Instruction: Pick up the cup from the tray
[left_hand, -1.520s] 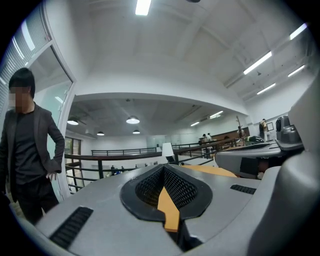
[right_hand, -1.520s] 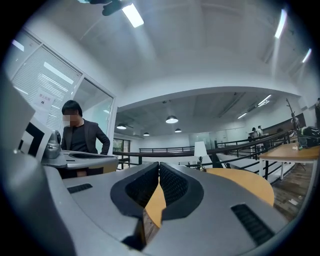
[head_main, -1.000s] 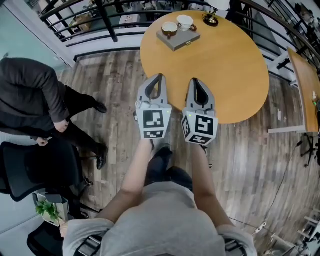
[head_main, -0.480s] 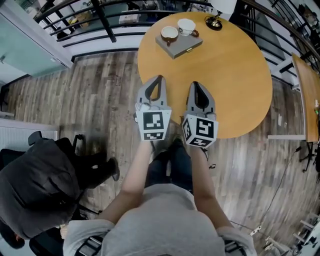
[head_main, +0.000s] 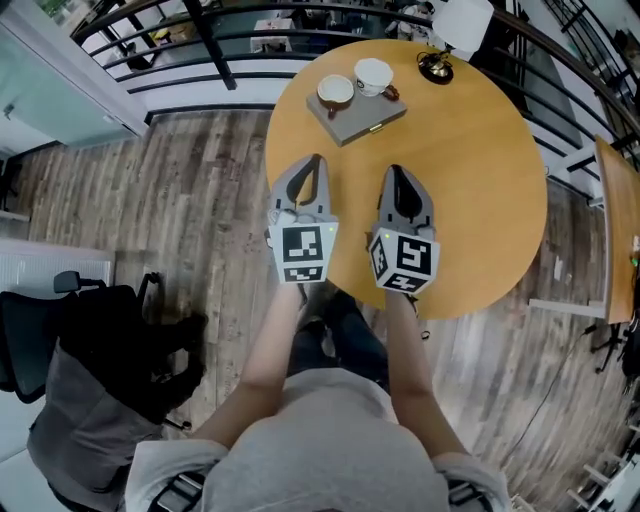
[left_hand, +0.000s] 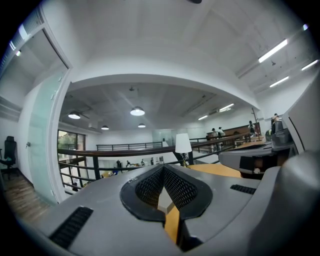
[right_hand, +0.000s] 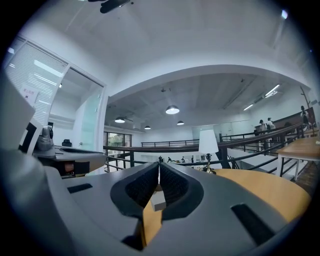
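Note:
On the far side of the round wooden table (head_main: 470, 160) lies a grey tray (head_main: 358, 108) with two cups. The left cup (head_main: 335, 92) holds something brown; the right cup (head_main: 373, 74) is white. My left gripper (head_main: 312, 160) and right gripper (head_main: 396, 170) hover side by side over the table's near edge, well short of the tray. Both are shut with nothing held. In the left gripper view the left gripper (left_hand: 162, 167) has its tips together, and the tray (left_hand: 166, 200) shows low behind them. The right gripper (right_hand: 159, 164) looks the same, with the tray (right_hand: 159, 201) beyond it.
A small lamp (head_main: 440, 62) stands on the table behind the tray. A black railing (head_main: 180, 35) runs along the far side. An office chair draped with dark cloth (head_main: 100, 350) stands at the left on the wooden floor. Another table's edge (head_main: 615, 200) shows at the right.
Both grippers have come forward over the table's near edge, and the tray is closer. The seated person at the left has gone out of view, leaving the chair.

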